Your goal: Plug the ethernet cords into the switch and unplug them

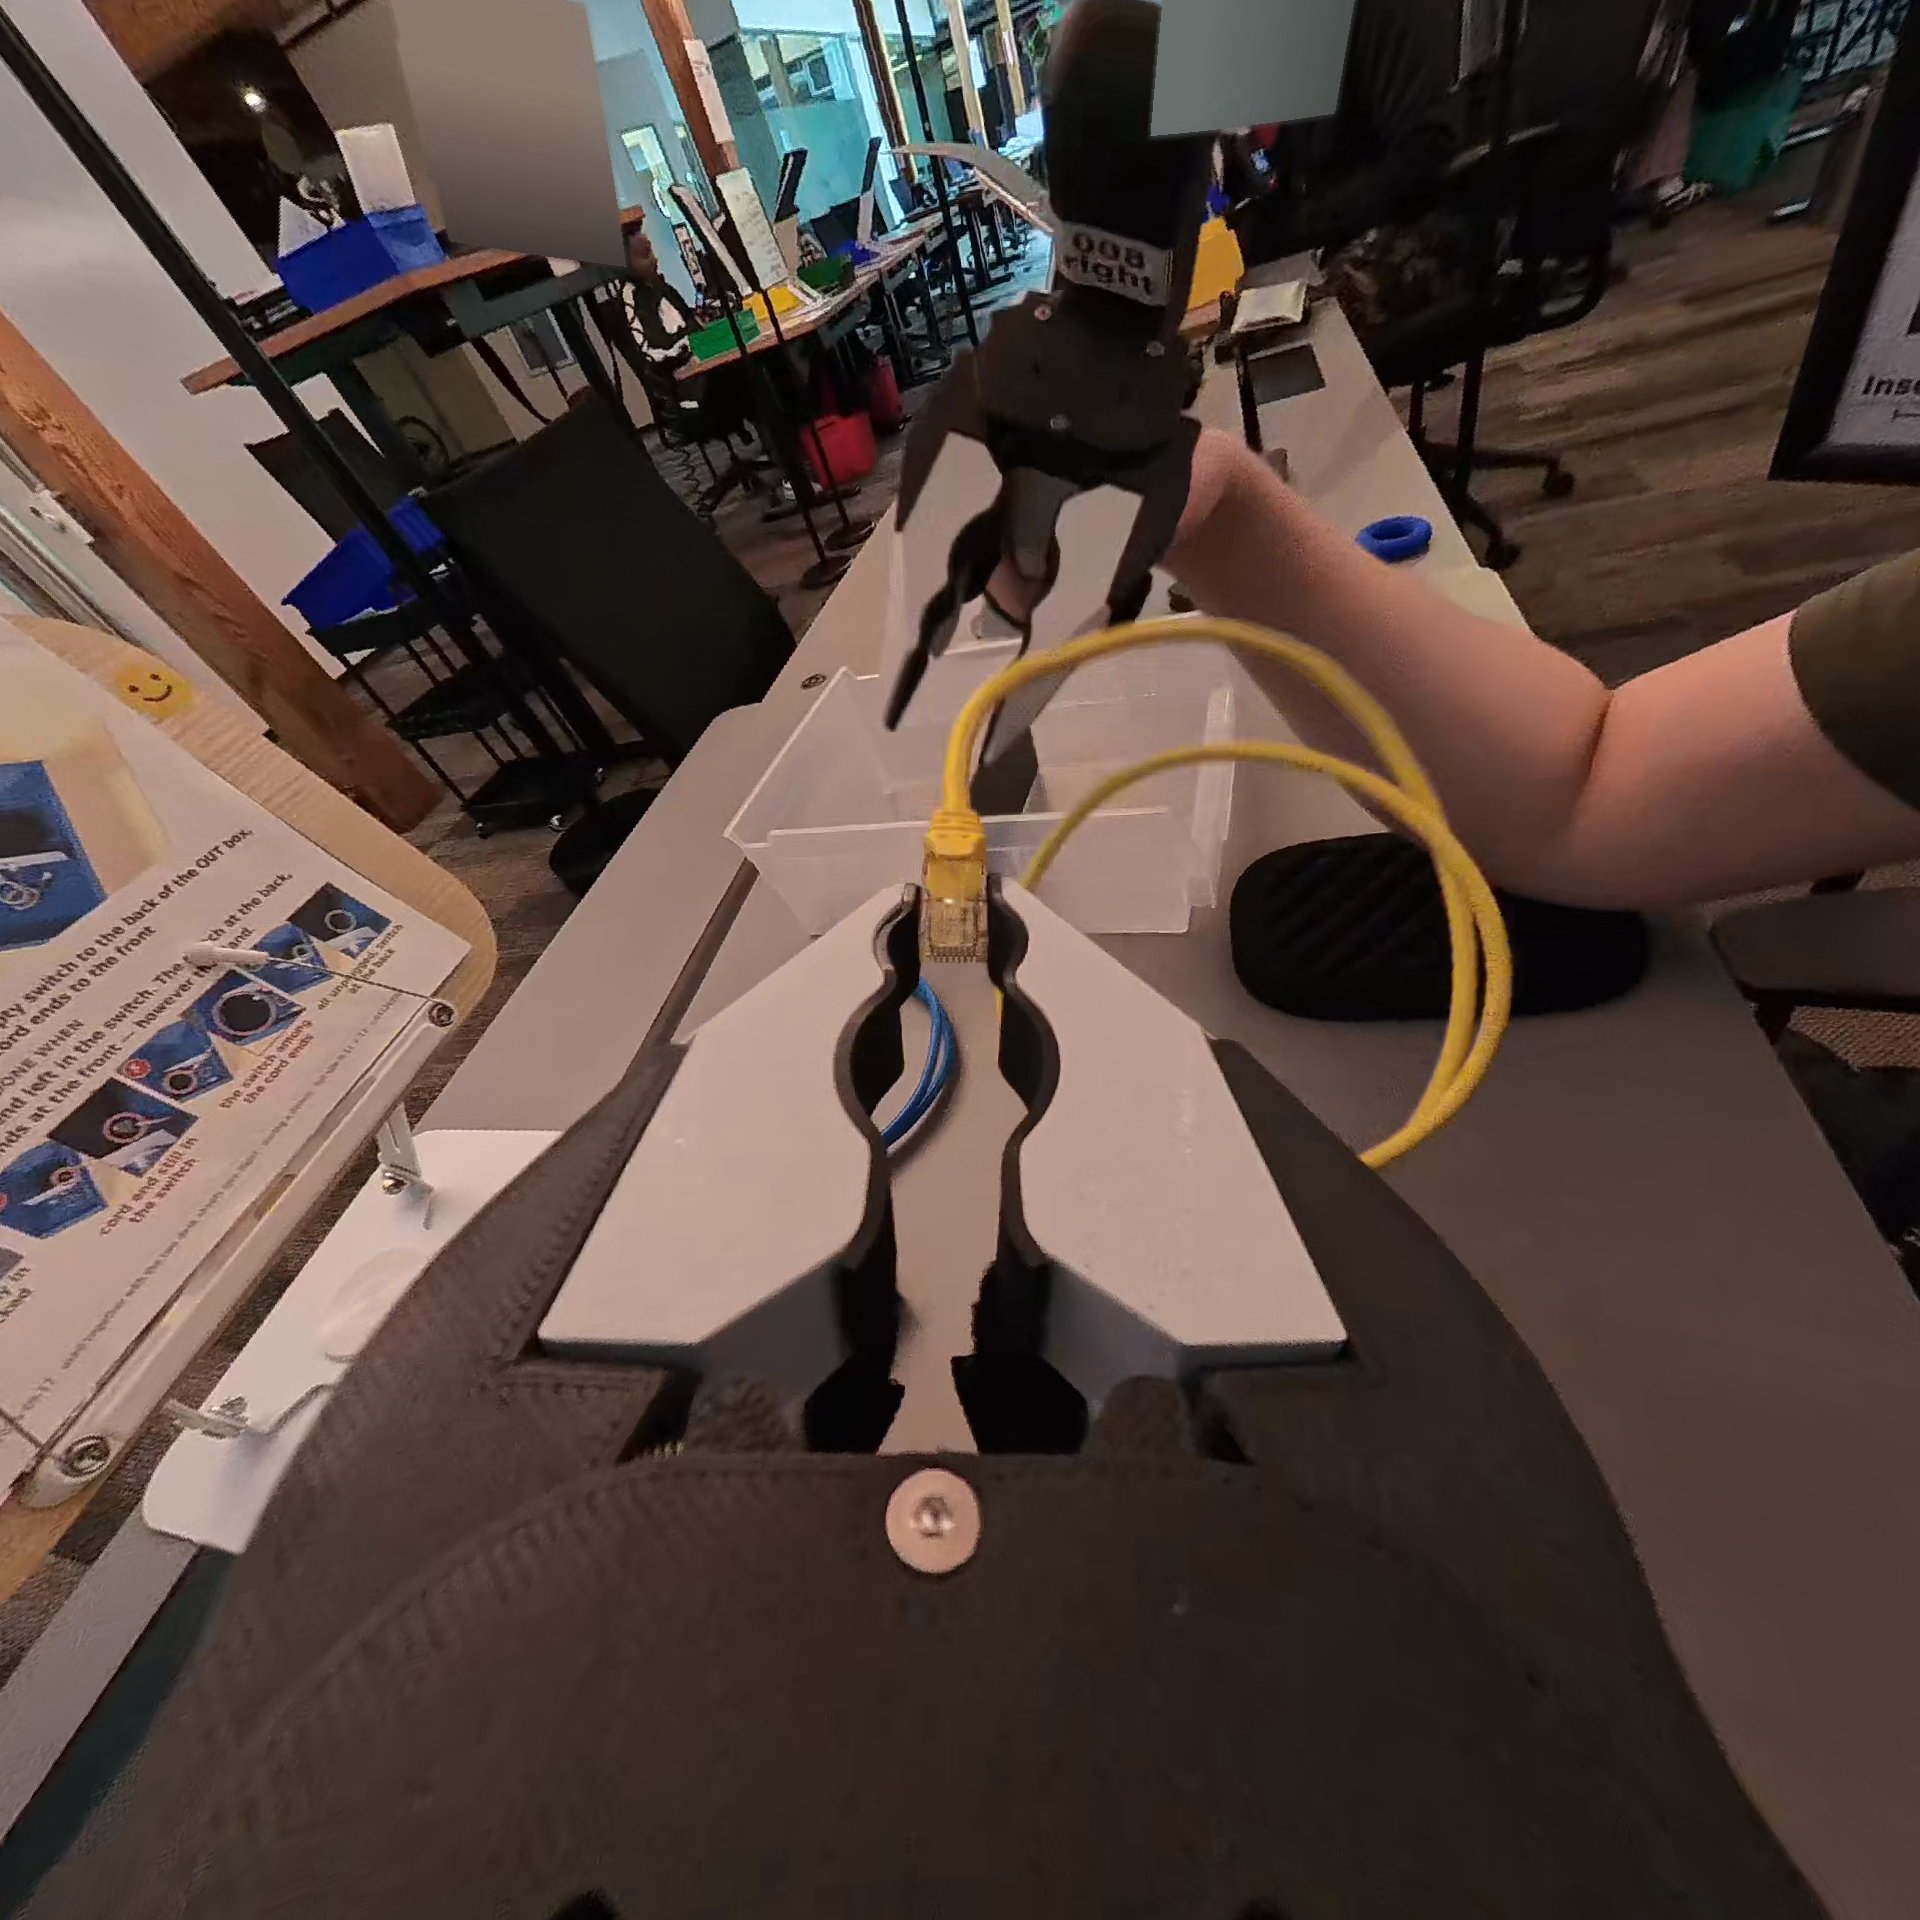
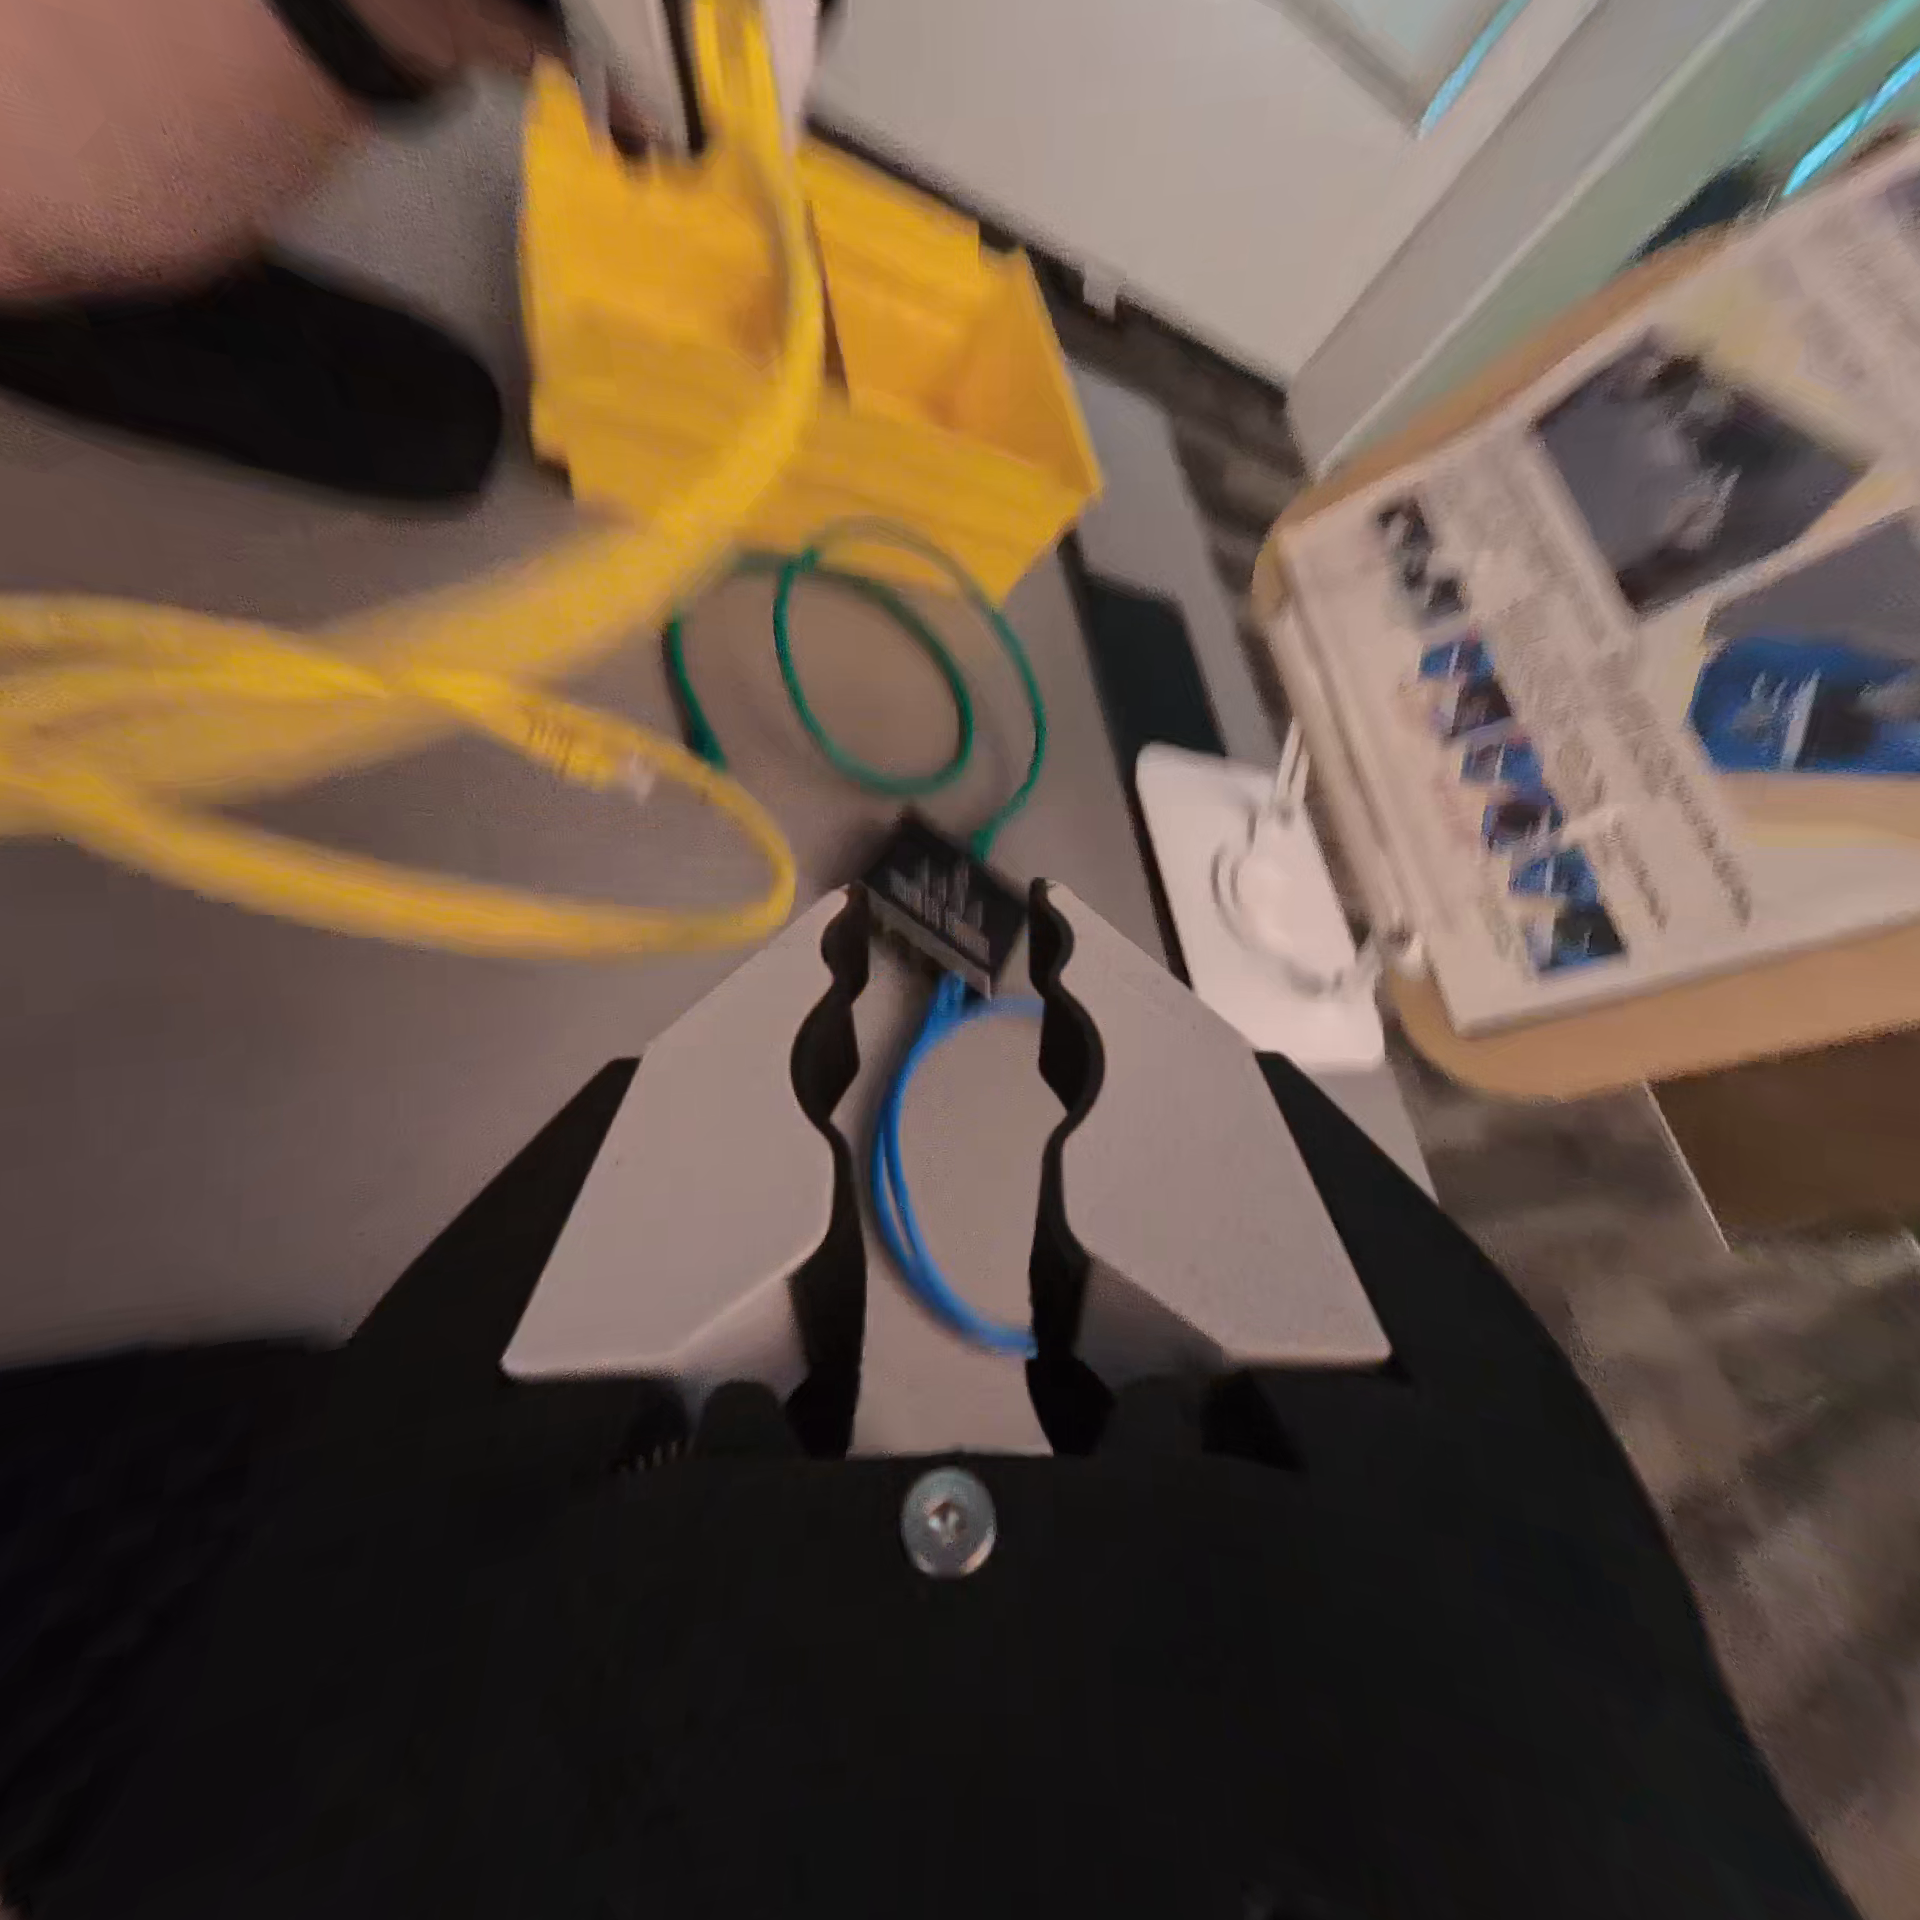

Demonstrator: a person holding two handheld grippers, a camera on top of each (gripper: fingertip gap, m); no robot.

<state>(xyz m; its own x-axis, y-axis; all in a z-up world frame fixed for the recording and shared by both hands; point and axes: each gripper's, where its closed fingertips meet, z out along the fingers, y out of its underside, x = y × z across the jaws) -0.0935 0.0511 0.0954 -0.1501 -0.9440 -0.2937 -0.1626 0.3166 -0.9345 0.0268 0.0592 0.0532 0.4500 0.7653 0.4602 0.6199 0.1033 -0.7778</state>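
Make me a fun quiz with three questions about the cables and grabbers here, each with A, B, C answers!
1. Where is the yellow cable's plug?
A. between the left gripper's fingertips
B. inside the clear plastic bin
C. on the floor

2. What colour cable comes out of the small black switch on its near side?
A. red
B. blue
C. white

3. How does the right gripper stand?
A. shut on the yellow cable
B. open, grasping nothing
C. out of sight

Answers:
1 A, the plug sits pinched at the tips.
2 B, a blue cable loops from it.
3 B, its fingers stand apart, gripping nothing.
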